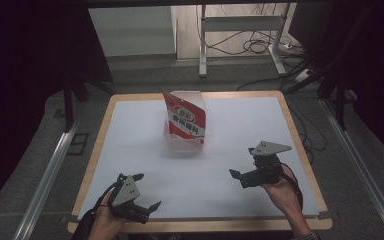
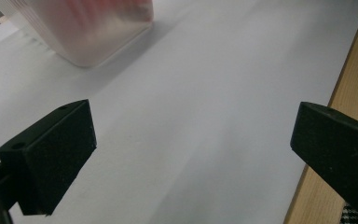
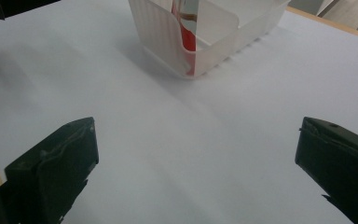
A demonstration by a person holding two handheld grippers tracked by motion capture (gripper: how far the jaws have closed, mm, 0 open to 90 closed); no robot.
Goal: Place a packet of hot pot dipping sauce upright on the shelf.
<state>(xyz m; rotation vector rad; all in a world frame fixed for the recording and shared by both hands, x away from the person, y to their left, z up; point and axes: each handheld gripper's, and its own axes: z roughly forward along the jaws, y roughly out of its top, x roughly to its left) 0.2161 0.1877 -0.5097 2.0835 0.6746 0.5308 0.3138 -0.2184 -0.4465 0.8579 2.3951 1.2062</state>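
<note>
White table top [image 1: 130,150], dim room. Red-white pouch [image 1: 185,121] stood in clear bin [image 3: 214,42] mid-table. Left gripper [image 1: 142,192] and right gripper [image 1: 238,175] hung near front edge, jaws wide, empty. Looked like between steps; next reach probably toward pouch.

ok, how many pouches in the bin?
1. A red-and-white pouch stands upright in the translucent bin at mid-table, leaning toward the far side. Another could sit hidden behind it. Both tongs, left and right, are open and apart from it.

A wooden table [image 1: 105,131] carries a white sheet [image 1: 240,130]; a clear bin [image 1: 186,142] stands on it toward the far edge.
</note>
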